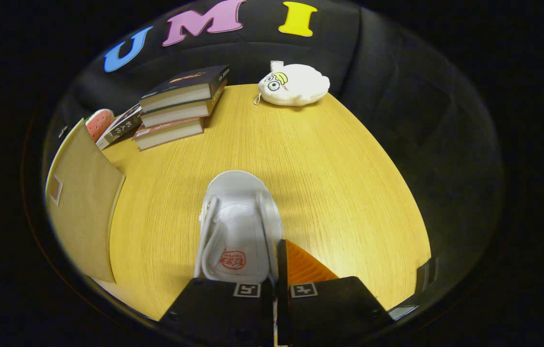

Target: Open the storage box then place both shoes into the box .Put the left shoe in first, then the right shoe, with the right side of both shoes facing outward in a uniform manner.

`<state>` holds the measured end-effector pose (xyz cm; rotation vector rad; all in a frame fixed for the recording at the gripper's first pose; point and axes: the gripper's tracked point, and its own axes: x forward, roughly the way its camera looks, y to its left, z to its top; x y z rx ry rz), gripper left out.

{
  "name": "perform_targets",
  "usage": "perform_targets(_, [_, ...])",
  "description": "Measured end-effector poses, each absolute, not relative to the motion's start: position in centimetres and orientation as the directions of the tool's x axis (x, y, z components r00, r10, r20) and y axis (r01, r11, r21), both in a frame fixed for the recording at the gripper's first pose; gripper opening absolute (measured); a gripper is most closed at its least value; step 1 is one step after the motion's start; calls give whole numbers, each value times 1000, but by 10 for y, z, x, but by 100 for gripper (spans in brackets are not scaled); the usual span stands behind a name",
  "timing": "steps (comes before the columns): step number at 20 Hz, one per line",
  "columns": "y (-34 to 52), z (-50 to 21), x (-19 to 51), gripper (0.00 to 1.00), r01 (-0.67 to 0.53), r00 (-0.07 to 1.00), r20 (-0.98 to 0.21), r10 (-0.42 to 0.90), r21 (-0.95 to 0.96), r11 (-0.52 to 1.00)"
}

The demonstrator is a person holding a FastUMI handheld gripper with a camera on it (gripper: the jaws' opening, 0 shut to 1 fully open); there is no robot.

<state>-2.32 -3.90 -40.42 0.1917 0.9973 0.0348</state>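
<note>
A white shoe (238, 226) with white laces and a red logo on its tongue points its toe away from me, just ahead of my gripper (277, 255). The gripper is shut on the shoe's right side wall. One finger (303, 267) lies outside the shoe and the other is hidden inside it. The shoe casts a soft shadow on the wooden table (329, 183) and seems to hang a little above it. To the left stands a tan flat panel (84, 202), apparently the storage box's opened lid or side. The box's inside is hidden.
A stack of books (180, 108) lies at the far left of the table, with a red-and-white object (99, 123) behind the tan panel. A white plush toy (293, 84) sits at the far edge. The table's right edge drops off into dark cloth.
</note>
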Motion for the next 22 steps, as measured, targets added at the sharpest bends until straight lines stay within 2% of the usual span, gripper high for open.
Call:
perform_targets(2, [-42,-396,-24,6,104,545,-830,120,210,972])
perform_targets(6, [-45,-345,-21,5,114,596,-790,144,262,958])
perform_targets(14, [1,-216,-6,5,41,728,-641,243,394,918])
perform_targets(22, [115,-130,4,5,-53,705,-586,399,518,854])
